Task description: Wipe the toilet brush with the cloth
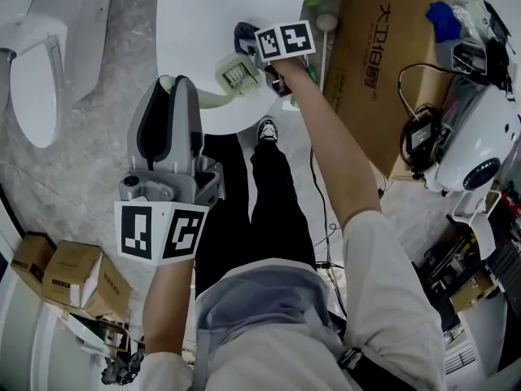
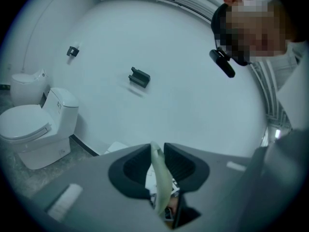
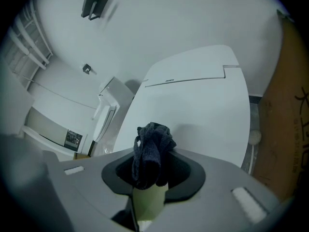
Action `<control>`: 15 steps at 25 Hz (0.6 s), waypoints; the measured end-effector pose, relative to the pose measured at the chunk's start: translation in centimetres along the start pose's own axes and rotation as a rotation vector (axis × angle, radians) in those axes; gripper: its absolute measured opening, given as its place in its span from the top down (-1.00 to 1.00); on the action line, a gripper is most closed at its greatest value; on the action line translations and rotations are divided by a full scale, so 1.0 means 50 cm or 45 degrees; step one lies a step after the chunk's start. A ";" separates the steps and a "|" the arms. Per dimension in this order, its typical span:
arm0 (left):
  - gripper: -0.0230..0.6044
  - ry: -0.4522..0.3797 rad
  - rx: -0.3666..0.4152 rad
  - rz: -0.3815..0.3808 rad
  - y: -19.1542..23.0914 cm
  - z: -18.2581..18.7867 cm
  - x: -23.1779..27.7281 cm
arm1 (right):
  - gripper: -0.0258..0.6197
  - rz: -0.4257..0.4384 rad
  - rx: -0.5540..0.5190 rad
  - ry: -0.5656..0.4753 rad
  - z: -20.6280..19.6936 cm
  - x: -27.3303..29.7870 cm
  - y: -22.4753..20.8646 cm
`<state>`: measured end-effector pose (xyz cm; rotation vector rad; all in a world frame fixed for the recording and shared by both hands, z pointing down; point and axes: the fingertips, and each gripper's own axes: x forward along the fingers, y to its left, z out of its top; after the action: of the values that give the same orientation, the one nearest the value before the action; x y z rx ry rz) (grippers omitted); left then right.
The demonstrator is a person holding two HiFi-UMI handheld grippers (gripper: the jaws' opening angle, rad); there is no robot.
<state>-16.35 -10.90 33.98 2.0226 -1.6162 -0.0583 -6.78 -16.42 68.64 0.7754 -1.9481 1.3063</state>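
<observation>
Head view: left gripper (image 1: pixel 177 88) holds the brush (image 1: pixel 236 73) over a toilet lid (image 1: pixel 212 6), right gripper (image 1: pixel 259 49) at its head.
Left gripper view: fingers (image 2: pixel 130 170) clamped on the handle (image 2: pixel 161 178).
Right gripper view: fingers (image 3: pixel 186 175) clamped on the cloth (image 3: pixel 150 153).
Judged: wiping in hand; next, rub along the head.

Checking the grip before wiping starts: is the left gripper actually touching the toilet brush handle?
Touching. The left gripper view shows the left gripper with both jaws closed against the pale green toilet brush handle, which runs between them with no gap.

Head view steeply down; gripper views close along jaws; right shares white lid (image 1: pixel 220 31).
</observation>
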 end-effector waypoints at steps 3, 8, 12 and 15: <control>0.93 0.000 0.006 0.002 -0.001 0.000 0.001 | 0.59 -0.018 0.030 -0.034 -0.004 -0.014 -0.014; 0.93 -0.003 0.013 0.002 -0.002 0.001 0.002 | 0.59 -0.038 0.076 -0.077 -0.022 -0.033 -0.031; 0.93 -0.003 0.009 0.005 -0.002 0.000 0.002 | 0.59 -0.058 0.052 -0.056 -0.044 -0.045 -0.043; 0.93 -0.004 0.008 0.008 -0.004 0.000 0.001 | 0.59 -0.070 0.024 -0.023 -0.070 -0.052 -0.046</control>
<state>-16.14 -10.91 33.89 2.0231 -1.6265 -0.0547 -2.76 -13.60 68.85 0.8470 -1.9175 1.2913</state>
